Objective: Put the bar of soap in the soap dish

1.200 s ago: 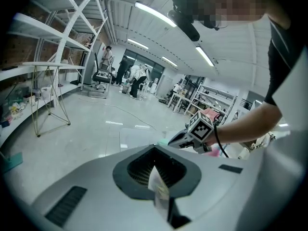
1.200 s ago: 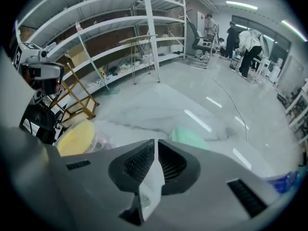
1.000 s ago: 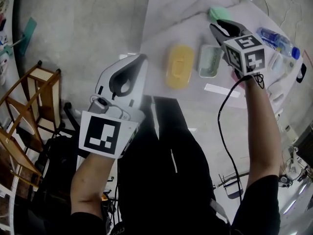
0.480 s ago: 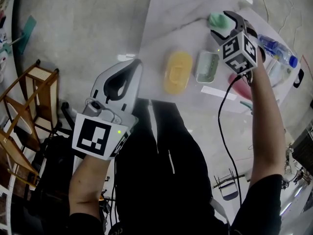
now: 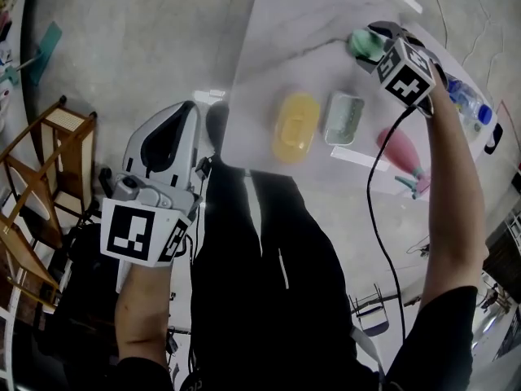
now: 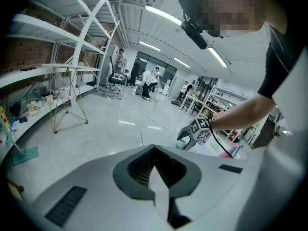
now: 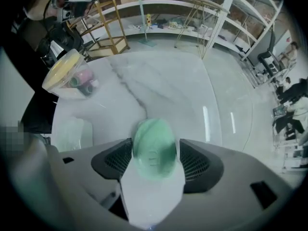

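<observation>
Step in hand, by my judgement: the pick-up of the soap, not yet made. The right gripper (image 5: 376, 41) points down over the far right part of the table (image 5: 277, 47); its jaws have just been opening and stand wide, one on each side of the green bar of soap (image 7: 154, 147), which lies flat on the marble; no firm press of the pads on the bar is evident, so I rate it as straddled, not held. The soap dish (image 5: 345, 119) stands empty nearer the table's near edge, well apart from the soap, with a yellow-topped box (image 5: 295, 127) just beside it on its left. The left gripper (image 5: 187, 108) hangs off the table beyond its near left corner, jaws together and nothing between them; it takes no part. Next move, as judged: close squarely on the bar's long sides, lift clear, carry it toward the near edge and lower it into the dish. The bar looks rounded and smooth, so an off-centre grip may let it slip.
</observation>
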The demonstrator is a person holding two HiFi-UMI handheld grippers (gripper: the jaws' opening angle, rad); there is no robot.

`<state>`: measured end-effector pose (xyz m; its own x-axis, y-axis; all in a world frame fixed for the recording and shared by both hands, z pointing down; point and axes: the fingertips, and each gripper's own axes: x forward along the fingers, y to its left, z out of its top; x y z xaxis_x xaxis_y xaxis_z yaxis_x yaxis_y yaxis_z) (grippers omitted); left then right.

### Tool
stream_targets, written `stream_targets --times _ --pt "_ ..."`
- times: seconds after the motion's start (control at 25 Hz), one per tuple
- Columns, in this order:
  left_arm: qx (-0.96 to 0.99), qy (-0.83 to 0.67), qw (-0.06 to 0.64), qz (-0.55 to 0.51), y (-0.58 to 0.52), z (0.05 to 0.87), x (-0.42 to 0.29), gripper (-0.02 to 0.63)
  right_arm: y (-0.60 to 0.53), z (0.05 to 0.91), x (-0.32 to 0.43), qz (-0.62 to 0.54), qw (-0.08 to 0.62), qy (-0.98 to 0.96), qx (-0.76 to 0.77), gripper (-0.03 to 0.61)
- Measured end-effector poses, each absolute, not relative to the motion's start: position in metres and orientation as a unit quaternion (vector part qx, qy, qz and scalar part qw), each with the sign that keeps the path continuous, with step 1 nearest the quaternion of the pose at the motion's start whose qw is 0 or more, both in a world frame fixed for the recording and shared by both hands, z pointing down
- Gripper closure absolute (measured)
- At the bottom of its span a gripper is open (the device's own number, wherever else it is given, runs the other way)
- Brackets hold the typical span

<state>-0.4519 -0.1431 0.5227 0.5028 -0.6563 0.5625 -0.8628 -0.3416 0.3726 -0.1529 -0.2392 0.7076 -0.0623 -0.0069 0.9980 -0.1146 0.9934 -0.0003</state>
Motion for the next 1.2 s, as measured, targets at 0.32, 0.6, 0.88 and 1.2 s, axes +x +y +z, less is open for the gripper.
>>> stream_targets --times 0.32,0.6,0.88,1.2 --pt "0.792 -0.484 0.330 0.171 -0.132 0.538 -0.467 0.603 -0.236 0.703 -0.155 0.060 0.698 -0.713 0.001 0.268" --pt "0.784 -0.497 0.335 0.162 -0.131 0.530 -0.476 0.603 -0.234 0.702 -0.157 0.061 0.692 -0.719 0.025 0.285" --pt "0.797 -0.491 0.310 0.166 -0.133 0.514 -0.475 0.603 -0.224 0.700 -0.155 0.114 0.670 -0.729 0.078 0.288" --pt "0.798 -0.491 0.309 0.162 -0.126 0.509 -0.479 0.603 -0.222 0.680 -0.146 0.198 0.617 -0.743 0.165 0.293"
